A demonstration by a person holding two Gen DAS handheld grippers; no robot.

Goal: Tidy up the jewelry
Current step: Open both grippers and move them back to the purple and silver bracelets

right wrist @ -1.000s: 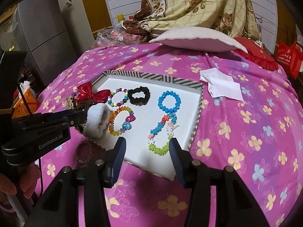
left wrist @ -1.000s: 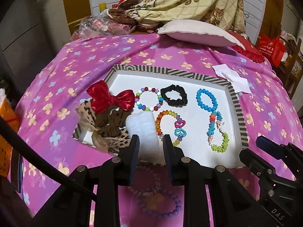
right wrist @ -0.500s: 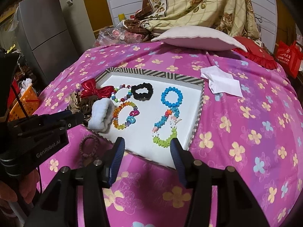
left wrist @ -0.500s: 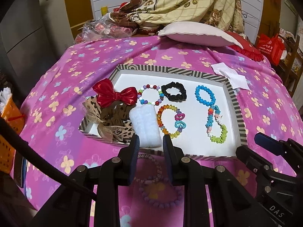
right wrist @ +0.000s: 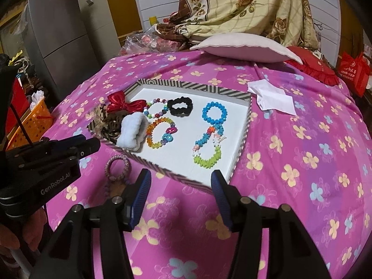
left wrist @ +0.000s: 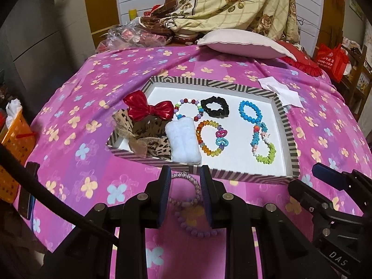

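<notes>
Left gripper [left wrist: 184, 174] jaws narrow, empty, above pink-white braided hair tie [left wrist: 186, 189] on pink flowered bedspread [left wrist: 76, 162], just outside striped-rim white tray [left wrist: 287, 125].
Purple bead bracelet [left wrist: 197, 230] touches tie: risk of snagging both.
Soft cloth may bunch under fingertips.
Right gripper [right wrist: 180, 179] wide, empty, near tray corner; collision possible.

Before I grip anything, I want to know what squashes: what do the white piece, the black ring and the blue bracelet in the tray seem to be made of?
White piece: looks like fluffy plush or fleece, matte, with a fuzzy surface; likely soft.
Black ring: seems a gathered fabric scrunchie, matte, with a ruffled edge.
Blue bracelet: apparently hard plastic beads, glossy, with small highlights; could be glass.
</notes>
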